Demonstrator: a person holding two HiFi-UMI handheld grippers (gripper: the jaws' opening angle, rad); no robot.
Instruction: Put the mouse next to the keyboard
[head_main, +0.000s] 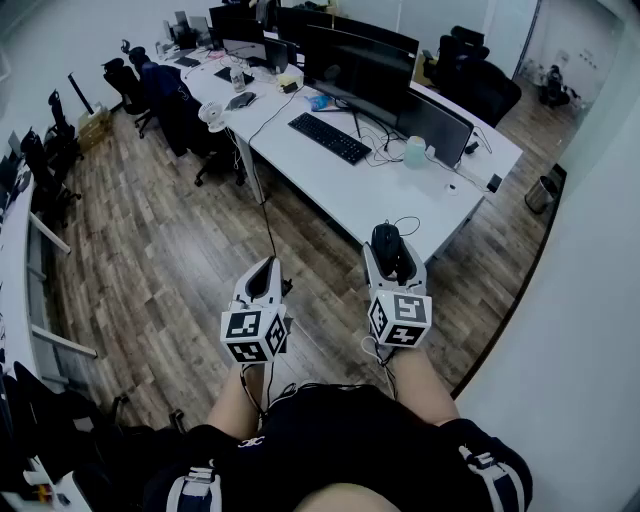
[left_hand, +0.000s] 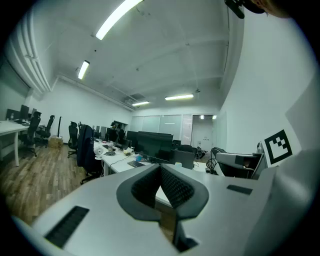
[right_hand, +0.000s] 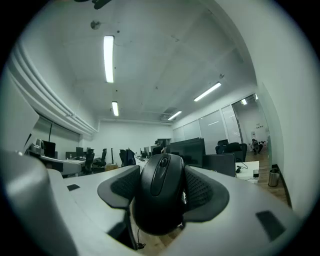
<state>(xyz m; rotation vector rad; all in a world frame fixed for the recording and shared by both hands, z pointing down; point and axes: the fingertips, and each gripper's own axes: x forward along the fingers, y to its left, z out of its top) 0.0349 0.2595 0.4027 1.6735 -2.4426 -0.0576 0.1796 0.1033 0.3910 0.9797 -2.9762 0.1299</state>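
1. The mouse (head_main: 387, 243) is probably light, with a stiff plastic shell. Its smooth, rounded sides could slip between pads, so the narrower flanks look like the best place to hold it, and that is where it is held.
2. A thin cord (right_hand: 134, 239) hangs under it and may tug or snag as it is carried.
3. It is black and domed, with a scroll wheel in a central groove between the two buttons. The finish is matte with a faint sheen.
4. The right gripper (right_hand: 162, 182) has its jaws spread wide and clamped on the mouse's two sides, holding it in the air low and right of centre in the head view, over the near end of the white desk (head_main: 330, 190).
5. The left gripper (left_hand: 161, 172) has its jaws pressed together with nothing between them.
6. The black keyboard (head_main: 330, 138) lies on the desk towards the upper middle, well apart from the mouse, so the placing is not yet done.
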